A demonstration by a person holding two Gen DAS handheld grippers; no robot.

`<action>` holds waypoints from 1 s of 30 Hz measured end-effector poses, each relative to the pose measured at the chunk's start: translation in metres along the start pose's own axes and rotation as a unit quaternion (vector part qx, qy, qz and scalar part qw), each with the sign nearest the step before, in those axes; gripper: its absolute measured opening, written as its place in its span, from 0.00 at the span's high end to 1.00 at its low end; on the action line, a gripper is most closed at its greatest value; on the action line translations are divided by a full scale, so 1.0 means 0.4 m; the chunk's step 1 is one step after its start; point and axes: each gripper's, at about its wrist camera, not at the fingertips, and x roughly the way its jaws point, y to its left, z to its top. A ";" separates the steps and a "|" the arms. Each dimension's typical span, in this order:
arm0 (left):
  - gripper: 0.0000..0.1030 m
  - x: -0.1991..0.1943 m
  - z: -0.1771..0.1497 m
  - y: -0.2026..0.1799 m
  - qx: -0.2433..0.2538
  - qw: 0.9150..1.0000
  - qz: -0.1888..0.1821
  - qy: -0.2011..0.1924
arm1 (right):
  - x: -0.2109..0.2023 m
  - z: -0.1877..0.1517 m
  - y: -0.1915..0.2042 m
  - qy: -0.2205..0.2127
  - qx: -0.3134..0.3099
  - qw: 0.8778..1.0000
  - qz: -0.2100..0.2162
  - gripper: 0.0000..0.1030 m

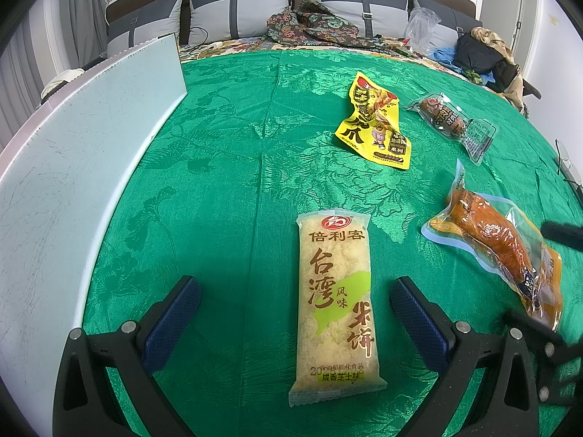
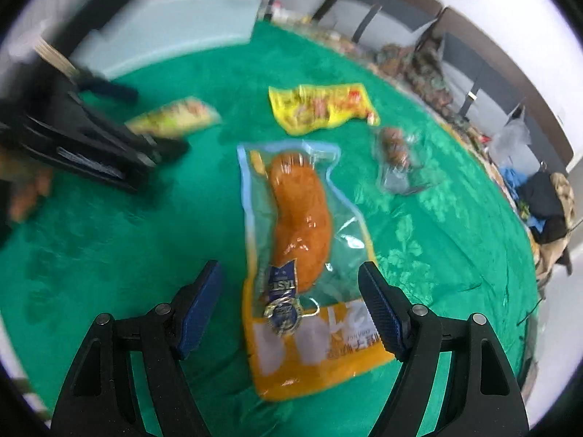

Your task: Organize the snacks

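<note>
On a green cloth lie several snacks. A pale rice cracker pack (image 1: 335,302) lies lengthwise between the open fingers of my left gripper (image 1: 295,291). An orange chicken leg pack (image 2: 295,251) lies between the open fingers of my right gripper (image 2: 291,284); it also shows in the left wrist view (image 1: 499,240). A yellow chicken feet pack (image 1: 375,123) (image 2: 322,107) and a clear pack with brown meat (image 1: 452,123) (image 2: 395,156) lie farther back. The right wrist view is blurred and shows the left gripper (image 2: 160,153) beside the rice cracker pack (image 2: 178,116).
A pale blue-white board (image 1: 80,167) (image 2: 175,25) stands along the cloth's left side. Grey cushions (image 1: 240,3), patterned fabric (image 1: 313,25), a plastic bag (image 1: 422,25) and dark clothes (image 1: 477,51) lie at the back. Eyeglasses (image 1: 564,160) lie at the right edge.
</note>
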 end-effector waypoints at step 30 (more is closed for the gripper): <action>0.00 0.002 0.000 0.000 0.000 1.000 0.000 0.000 | 0.135 0.107 -0.136 0.185 0.135 0.967 0.109 0.07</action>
